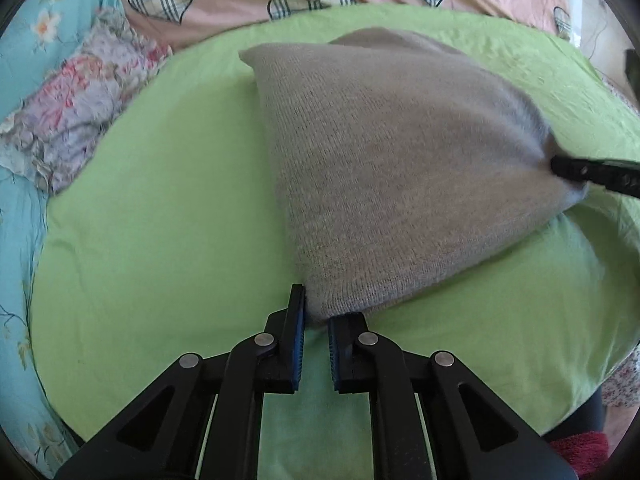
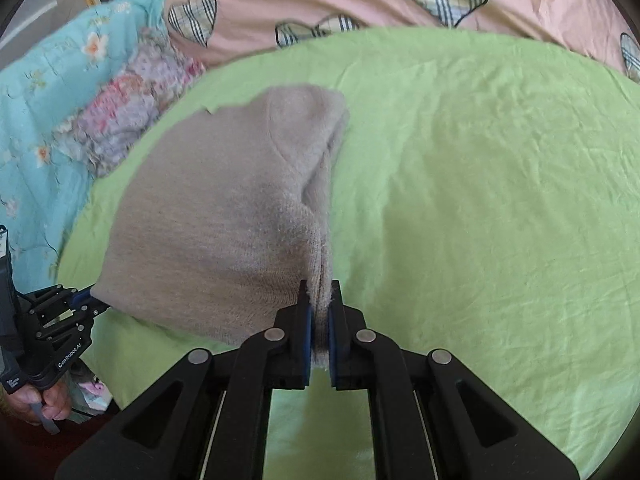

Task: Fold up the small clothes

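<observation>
**Two corners pinched, fold ready to start**

Left wrist view: my left gripper [image 1: 316, 320] is clamped on the near corner of the grey knit garment [image 1: 400, 160], which lies on the green sheet [image 1: 160, 220]; bare sheet lies leftward.

Right wrist view: my right gripper [image 2: 320, 316] pinches the garment's other near corner. Judged next: lift both, carry toward the far edge.

1. Both wrist views are bright, lit by soft, even daylight; no hard glare.
2. The grey knit garment [image 1: 400, 168] casts only a faint shadow on the green sheet [image 1: 160, 220] just beside its lower edge.
3. Its knit looks slightly smeared.
4. Fisheye bending curves the sheet's edges; corners fall to black.
</observation>
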`<state>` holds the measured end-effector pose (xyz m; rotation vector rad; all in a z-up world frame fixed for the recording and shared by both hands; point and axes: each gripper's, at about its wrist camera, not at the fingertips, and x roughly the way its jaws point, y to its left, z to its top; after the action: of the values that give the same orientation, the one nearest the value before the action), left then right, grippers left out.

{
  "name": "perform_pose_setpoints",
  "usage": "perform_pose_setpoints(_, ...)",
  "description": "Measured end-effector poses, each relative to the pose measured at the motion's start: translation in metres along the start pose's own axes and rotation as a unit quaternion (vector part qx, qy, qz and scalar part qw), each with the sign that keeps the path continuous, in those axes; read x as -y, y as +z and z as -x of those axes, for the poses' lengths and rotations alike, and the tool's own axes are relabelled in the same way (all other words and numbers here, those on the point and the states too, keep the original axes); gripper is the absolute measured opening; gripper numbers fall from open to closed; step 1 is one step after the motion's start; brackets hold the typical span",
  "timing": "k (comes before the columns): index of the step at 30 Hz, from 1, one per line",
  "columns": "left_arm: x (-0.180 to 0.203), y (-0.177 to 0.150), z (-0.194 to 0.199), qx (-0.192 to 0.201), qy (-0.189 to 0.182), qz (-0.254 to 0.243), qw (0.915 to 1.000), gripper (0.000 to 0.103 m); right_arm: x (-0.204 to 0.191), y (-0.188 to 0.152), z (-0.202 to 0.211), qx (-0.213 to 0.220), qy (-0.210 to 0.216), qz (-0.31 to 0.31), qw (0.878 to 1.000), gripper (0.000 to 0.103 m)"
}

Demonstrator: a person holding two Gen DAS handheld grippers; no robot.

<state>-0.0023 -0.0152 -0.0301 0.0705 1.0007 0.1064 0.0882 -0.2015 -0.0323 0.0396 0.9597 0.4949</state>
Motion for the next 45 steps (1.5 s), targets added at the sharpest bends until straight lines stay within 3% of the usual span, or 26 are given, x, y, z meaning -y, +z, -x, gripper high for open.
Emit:
perform_pose_setpoints(3, 0.002, -0.001, 0.005, 0.005, -0.002, -0.009, 0.9999, 0.009, 0.003, -0.002, -0.005, 0.0, 0.001, -0.01, 1.0, 0.007)
perform_pose_setpoints(9, -0.012, 0.0, 0.004, -0.001, -0.044, 0.0, 0.999, 0.009, 0.004, 0.0, -0.004, -0.009, -0.007, -0.009, 1.0, 0.009)
perform_pose_setpoints(11, -0.02, 0.001, 0.009, 0.0, -0.076, 0.002, 0.9971, 0.01, 0.006, 0.001, -0.002, -0.013, -0.01, -0.017, 1.0, 0.018)
perform_pose_setpoints(16, -0.056, -0.002, 0.037, 0.011, -0.176, 0.03, 0.9838, 0.014, 0.017, 0.003, 0.022, -0.005, 0.01, -0.053, 0.999, 0.031)
perform_pose_setpoints(20, -0.068, 0.008, 0.058, 0.04, -0.21, 0.039, 0.9761, 0.015, 0.016, 0.023, 0.044, 0.046, 0.0, -0.069, 0.997, 0.032)
perform_pose_setpoints(22, -0.071, 0.021, 0.058, 0.056, -0.227, 0.056, 0.9706, 0.018, 0.006, 0.04, 0.046, 0.069, 0.029, -0.068, 0.995, 0.032)
perform_pose_setpoints(25, -0.067, 0.043, 0.046, 0.067, -0.246, 0.072, 0.9642, 0.019, -0.015, 0.061, 0.031, 0.068, 0.07, -0.05, 0.994, 0.034)
perform_pose_setpoints(28, -0.058, 0.058, 0.033, 0.065, -0.256, 0.068, 0.9621, 0.019, -0.043, 0.071, 0.006, 0.045, 0.082, -0.02, 0.995, 0.045)
perform_pose_setpoints(31, -0.044, 0.061, 0.006, 0.029, -0.265, 0.06, 0.962, 0.019, -0.043, 0.071, -0.023, 0.011, 0.045, -0.005, 0.999, 0.044)
perform_pose_setpoints(34, -0.031, 0.049, -0.025, -0.011, -0.256, 0.057, 0.9649, 0.018, -0.022, 0.072, -0.037, 0.009, 0.037, -0.019, 0.999, 0.043)
perform_pose_setpoints(38, -0.024, 0.042, -0.022, 0.004, -0.238, 0.053, 0.9697, 0.018, -0.018, 0.071, -0.036, 0.019, 0.038, -0.023, 0.999, 0.041)
perform_pose_setpoints(45, -0.029, 0.032, -0.018, 0.006, -0.247, 0.064, 0.9668, 0.023, -0.019, 0.053, -0.013, 0.043, 0.046, -0.023, 0.998, 0.042)
